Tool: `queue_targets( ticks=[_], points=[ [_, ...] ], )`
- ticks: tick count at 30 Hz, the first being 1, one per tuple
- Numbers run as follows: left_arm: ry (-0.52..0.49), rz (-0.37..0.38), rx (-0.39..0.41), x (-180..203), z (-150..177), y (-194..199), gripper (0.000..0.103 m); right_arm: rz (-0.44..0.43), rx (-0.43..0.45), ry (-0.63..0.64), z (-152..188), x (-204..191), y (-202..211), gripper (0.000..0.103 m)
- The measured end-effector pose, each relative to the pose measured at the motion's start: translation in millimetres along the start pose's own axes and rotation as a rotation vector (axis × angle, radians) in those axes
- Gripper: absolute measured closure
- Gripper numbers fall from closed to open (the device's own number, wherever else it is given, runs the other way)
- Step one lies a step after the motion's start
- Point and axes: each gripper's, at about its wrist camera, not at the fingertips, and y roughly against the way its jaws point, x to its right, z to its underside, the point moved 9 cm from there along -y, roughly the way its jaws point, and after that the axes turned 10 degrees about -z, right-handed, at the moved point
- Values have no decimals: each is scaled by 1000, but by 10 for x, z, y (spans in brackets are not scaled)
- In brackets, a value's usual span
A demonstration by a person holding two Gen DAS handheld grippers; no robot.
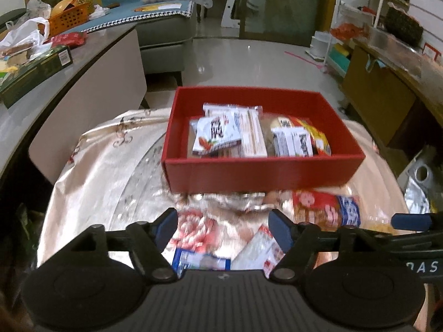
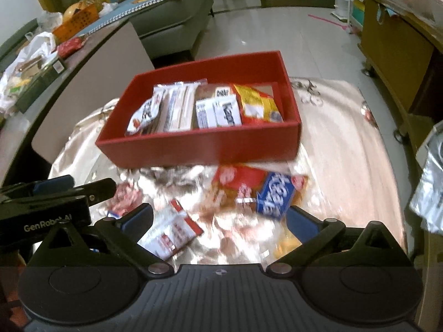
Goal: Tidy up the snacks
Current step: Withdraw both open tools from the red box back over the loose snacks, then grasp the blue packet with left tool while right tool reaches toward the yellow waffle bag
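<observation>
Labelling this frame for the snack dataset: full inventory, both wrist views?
red box: 1, red, open-topped, on the cloth-covered table
packets in the box: about five, white, brown, yellow-red, overlapping
red-and-blue snack packet: 1, on the table in front of the box
white-and-red packet: 1, on the table near the front edge
other loose packets: blurred, count unclear
tablecloth: 1, cream, patterned
green carton: 1, on the side counter at left
orange basket: 1, on the counter beyond it
sofa: 1, grey, behind
left hand-held gripper: open, nothing between the pads
right hand-held gripper: open wide, above the loose packets
</observation>
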Motion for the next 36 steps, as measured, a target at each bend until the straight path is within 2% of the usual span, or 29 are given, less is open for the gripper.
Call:
queue_targets(
  ticks=[6,10,18,25,28,34,36],
  points=[
    [1,-3,-35,-125,202,34,36,41,-62,27,329,67,31,0],
    [-1,-37,-57,-203,287,-6,36,62,-113,56,553,79,-6,0],
    [-25,-23,-94,-225,428,-23,36,80,-220,120,914,43,-175,0],
    [33,-27,-216,-394,651,-258,36,106,-284,159,1071,58,-307,0],
    [49,-21,-253,-400,730,-346,36,151,-361,169,1183,81,-427,0],
    [99,26,-289,-298,730,-476,37,155,-300,131,1184,80,-396,0],
    [106,18,-288,-273,710,-517,37,165,-266,126,1207,80,-385,0]
  ],
)
